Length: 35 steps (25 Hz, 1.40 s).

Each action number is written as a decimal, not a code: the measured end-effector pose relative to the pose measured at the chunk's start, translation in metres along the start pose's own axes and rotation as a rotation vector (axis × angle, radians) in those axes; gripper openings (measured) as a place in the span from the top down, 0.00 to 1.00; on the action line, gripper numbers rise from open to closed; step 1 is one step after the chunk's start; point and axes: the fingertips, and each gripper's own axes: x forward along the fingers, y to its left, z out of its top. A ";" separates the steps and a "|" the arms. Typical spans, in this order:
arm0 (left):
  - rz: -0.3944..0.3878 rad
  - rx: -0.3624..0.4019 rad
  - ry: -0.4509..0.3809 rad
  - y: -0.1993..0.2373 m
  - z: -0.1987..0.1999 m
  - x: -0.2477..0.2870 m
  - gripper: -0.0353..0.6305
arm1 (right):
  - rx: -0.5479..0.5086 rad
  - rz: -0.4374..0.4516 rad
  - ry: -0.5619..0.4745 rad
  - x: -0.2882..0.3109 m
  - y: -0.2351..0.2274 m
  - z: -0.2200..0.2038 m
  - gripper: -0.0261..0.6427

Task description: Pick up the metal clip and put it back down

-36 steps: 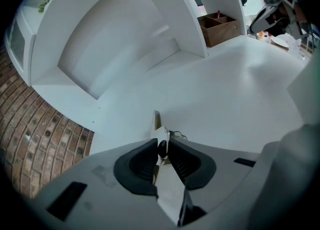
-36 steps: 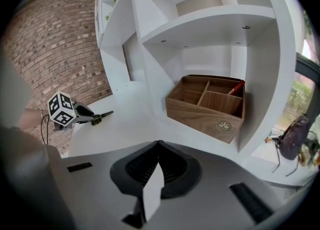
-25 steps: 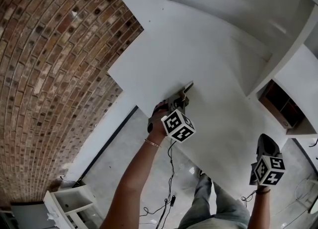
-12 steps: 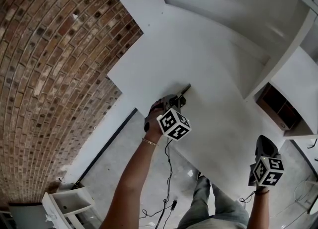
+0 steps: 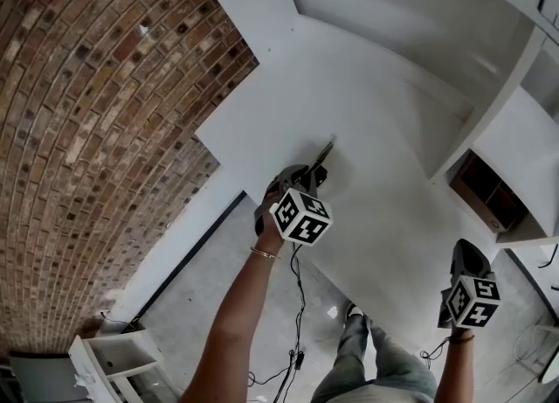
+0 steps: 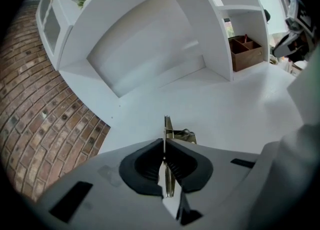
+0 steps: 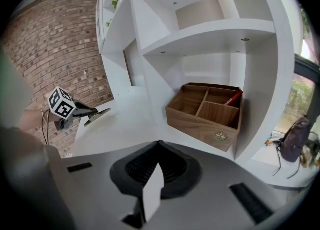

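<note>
The metal clip (image 6: 167,133) is a thin brass-coloured piece that sticks out forward from between the pads of my left gripper (image 6: 165,160), which is shut on it. In the head view the clip (image 5: 323,151) juts from the left gripper (image 5: 313,169) over the white table (image 5: 367,130), near its left edge. The right gripper view shows the clip (image 7: 98,116) held just above the table surface. My right gripper (image 7: 156,163) is shut with nothing in it and hangs off the table's near right corner, its marker cube (image 5: 472,298) low in the head view.
A wooden divided box (image 7: 206,113) with a red item inside sits in a shelf nook at the right. White shelving (image 6: 150,39) rises behind the table. A brick wall (image 5: 79,130) runs along the left. Cables (image 5: 293,340) trail on the floor below.
The left gripper with the clip has shifted slightly up and forward over the table. The right gripper has stayed put.
</note>
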 end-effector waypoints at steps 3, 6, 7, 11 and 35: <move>-0.005 -0.094 -0.034 0.004 0.009 -0.016 0.92 | -0.004 0.001 -0.020 -0.005 0.002 0.009 0.96; -0.010 -0.196 -0.067 0.004 0.019 -0.034 0.92 | -0.006 0.005 -0.046 -0.011 0.004 0.019 0.96; -0.013 -0.233 -0.079 0.003 0.021 -0.042 0.92 | -0.006 0.005 -0.055 -0.014 0.005 0.023 0.96; 0.005 -0.410 -0.129 0.003 0.028 -0.076 0.92 | -0.001 0.006 -0.097 -0.028 0.007 0.038 0.96; 0.122 -0.947 -0.360 -0.054 0.007 -0.251 0.92 | -0.154 0.126 -0.301 -0.123 0.054 0.119 0.96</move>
